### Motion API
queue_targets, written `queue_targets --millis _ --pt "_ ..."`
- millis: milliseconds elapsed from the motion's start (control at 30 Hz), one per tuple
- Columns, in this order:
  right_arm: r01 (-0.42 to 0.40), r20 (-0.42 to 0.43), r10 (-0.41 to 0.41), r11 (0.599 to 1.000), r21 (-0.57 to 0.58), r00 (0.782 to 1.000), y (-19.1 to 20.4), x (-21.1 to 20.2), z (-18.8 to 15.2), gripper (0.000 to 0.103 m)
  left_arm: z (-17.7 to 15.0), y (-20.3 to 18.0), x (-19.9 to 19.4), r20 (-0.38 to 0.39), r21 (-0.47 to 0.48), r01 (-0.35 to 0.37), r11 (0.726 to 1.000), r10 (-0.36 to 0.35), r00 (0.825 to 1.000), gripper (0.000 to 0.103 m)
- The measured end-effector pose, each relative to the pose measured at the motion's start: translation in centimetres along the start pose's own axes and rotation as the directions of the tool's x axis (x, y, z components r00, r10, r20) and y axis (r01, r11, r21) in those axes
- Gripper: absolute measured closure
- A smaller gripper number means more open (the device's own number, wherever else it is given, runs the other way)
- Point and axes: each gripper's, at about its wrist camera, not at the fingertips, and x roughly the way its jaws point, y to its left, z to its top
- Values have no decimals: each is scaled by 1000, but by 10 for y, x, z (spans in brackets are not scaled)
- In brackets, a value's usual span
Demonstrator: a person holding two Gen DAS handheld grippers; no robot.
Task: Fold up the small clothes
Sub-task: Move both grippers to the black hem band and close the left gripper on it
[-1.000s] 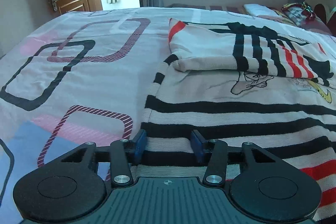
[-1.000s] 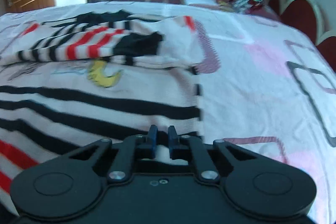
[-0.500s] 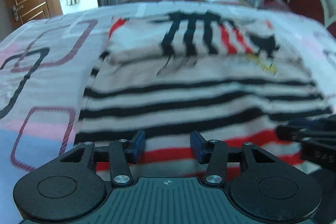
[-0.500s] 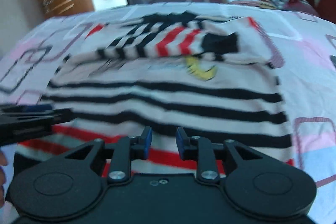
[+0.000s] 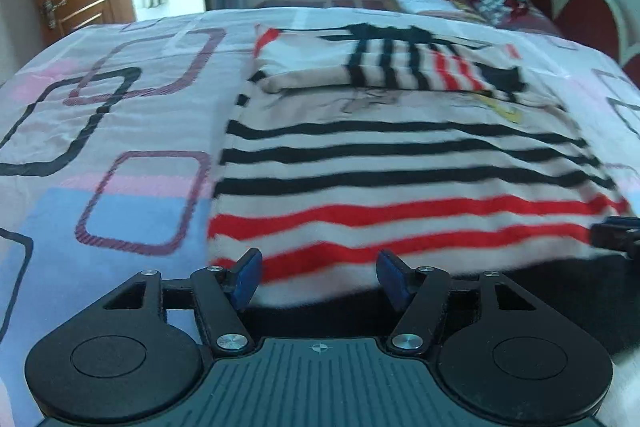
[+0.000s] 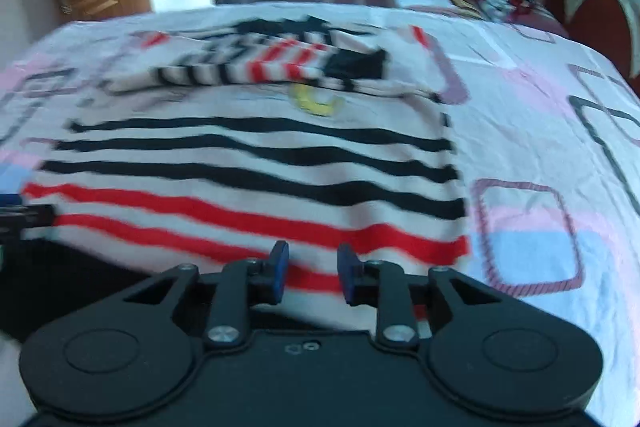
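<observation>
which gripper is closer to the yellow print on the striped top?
Right. The right gripper sits at the hem almost straight below the yellow print; the left gripper is at the hem's opposite end, diagonally across the striped top.

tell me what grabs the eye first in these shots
The striped sweater with black and red bands, spread on the patterned bedsheet, its sleeves folded across the top. Both the left gripper and the right gripper stand open at its near hem, jaws having just opened, gripping nothing.
</observation>
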Motion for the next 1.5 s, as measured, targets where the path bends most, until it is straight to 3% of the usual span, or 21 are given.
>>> queue_targets --millis 100,167,467,767,800,900,967,1067,1300,1467,1500 --pt "-29 -2 29 998 -47 1000 21 -12 -12 77 -16 -6 2 -45 46 -6 999 8 999 40" --pt "-24 -38 22 998 -61 999 26 -11 -22 76 -25 0 0 -31 33 -1 999 2 1000 40" --pt "87 -63 -89 996 -32 994 -6 -27 -54 74 -34 2 -16 -51 50 -15 999 17 999 40" --pt "111 -57 -110 994 11 992 -12 -46 -54 70 -29 9 -38 -32 55 -46 997 47 998 39" --pt "109 -49 -108 994 19 993 -14 -49 -53 68 -29 11 -40 -28 59 -50 997 52 998 38" --pt "108 -32 -106 993 50 994 -20 -57 -46 67 -28 21 -43 -27 45 -53 998 55 998 15" --pt "109 -32 -107 992 68 994 -25 -60 -44 65 -30 27 -44 -22 23 -55 998 56 998 14" --pt "126 -34 -124 989 70 992 -28 -61 -45 54 -34 37 -42 -45 3 -47 999 47 998 14" --pt "143 -65 -136 983 115 989 -38 -59 -58 53 -52 48 -25 -114 -66 36 997 -44 993 14" --pt "138 -87 -125 978 158 988 -47 -53 -65 53 -56 50 -22 -91 -86 87 992 -94 991 15" --pt "134 -91 -120 977 169 989 -49 -50 -65 53 -55 50 -23 -92 -91 95 991 -103 990 23"
